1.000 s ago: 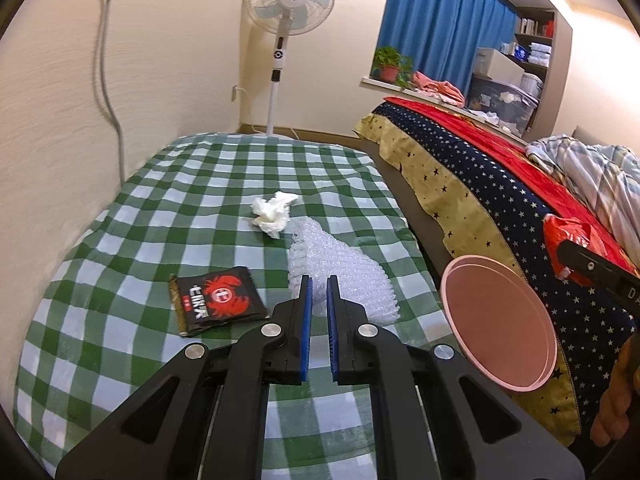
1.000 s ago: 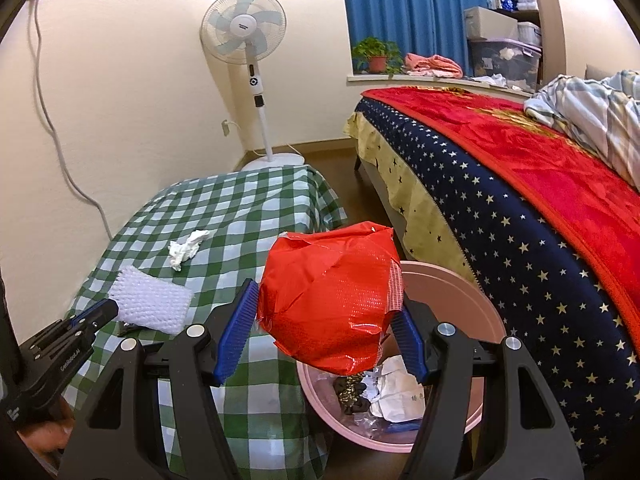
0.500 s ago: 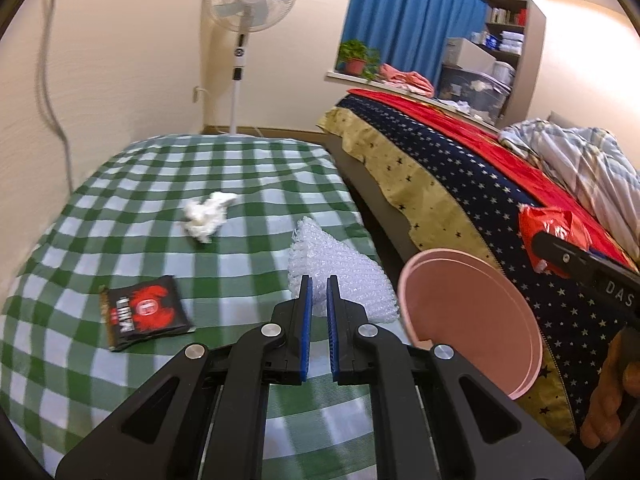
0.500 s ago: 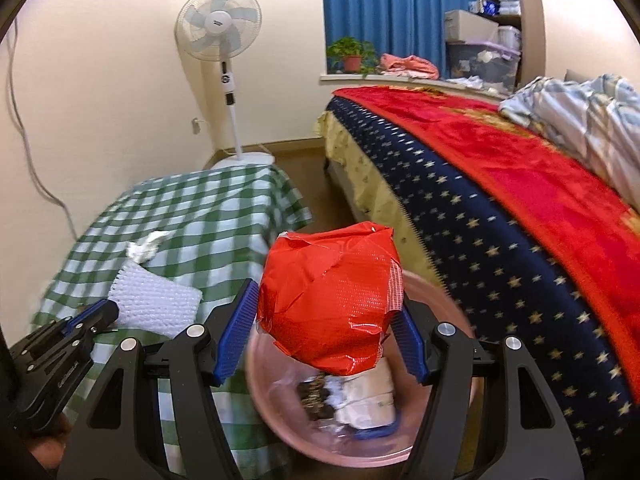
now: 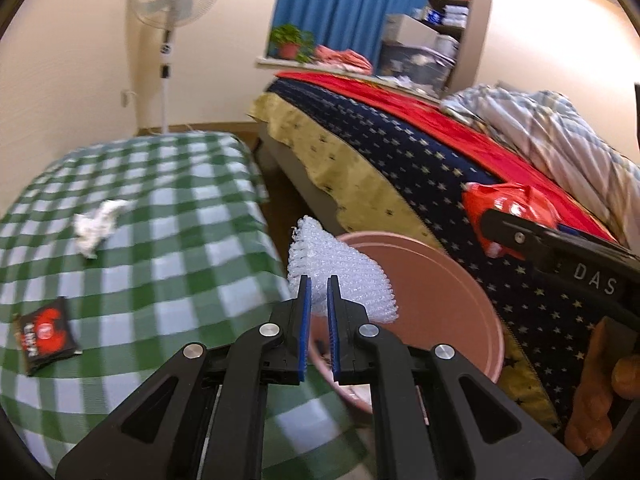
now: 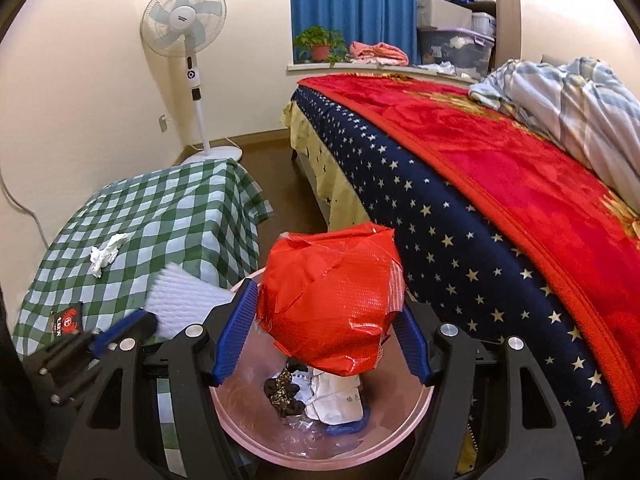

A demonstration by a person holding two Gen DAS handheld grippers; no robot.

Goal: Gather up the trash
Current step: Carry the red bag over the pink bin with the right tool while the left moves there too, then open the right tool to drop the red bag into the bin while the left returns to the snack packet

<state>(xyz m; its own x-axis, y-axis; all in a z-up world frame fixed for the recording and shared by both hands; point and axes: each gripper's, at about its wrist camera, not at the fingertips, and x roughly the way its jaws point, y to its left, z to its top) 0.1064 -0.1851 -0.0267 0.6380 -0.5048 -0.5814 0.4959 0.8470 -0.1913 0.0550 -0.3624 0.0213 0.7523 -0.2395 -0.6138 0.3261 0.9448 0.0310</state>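
My left gripper (image 5: 317, 282) is shut on a white bubble wrap piece (image 5: 340, 276) and holds it over the near rim of the pink trash bin (image 5: 452, 280). The wrap also shows in the right wrist view (image 6: 188, 300). My right gripper (image 6: 328, 312) is shut on a crumpled red plastic bag (image 6: 332, 300), held right above the bin (image 6: 420, 420), which has paper and dark scraps inside. A crumpled white tissue (image 5: 96, 226) and a black snack packet with a red crab (image 5: 46, 334) lie on the green checked table (image 5: 160, 240).
A bed with a starry navy and red cover (image 6: 500, 208) runs along the right, close to the bin. A standing fan (image 6: 188, 52) is by the far wall behind the table. A striped blanket (image 6: 560, 100) lies on the bed.
My left gripper has carried the bubble wrap off the table to the right, to the bin's rim. My right gripper has brought the red bag over the bin's middle.
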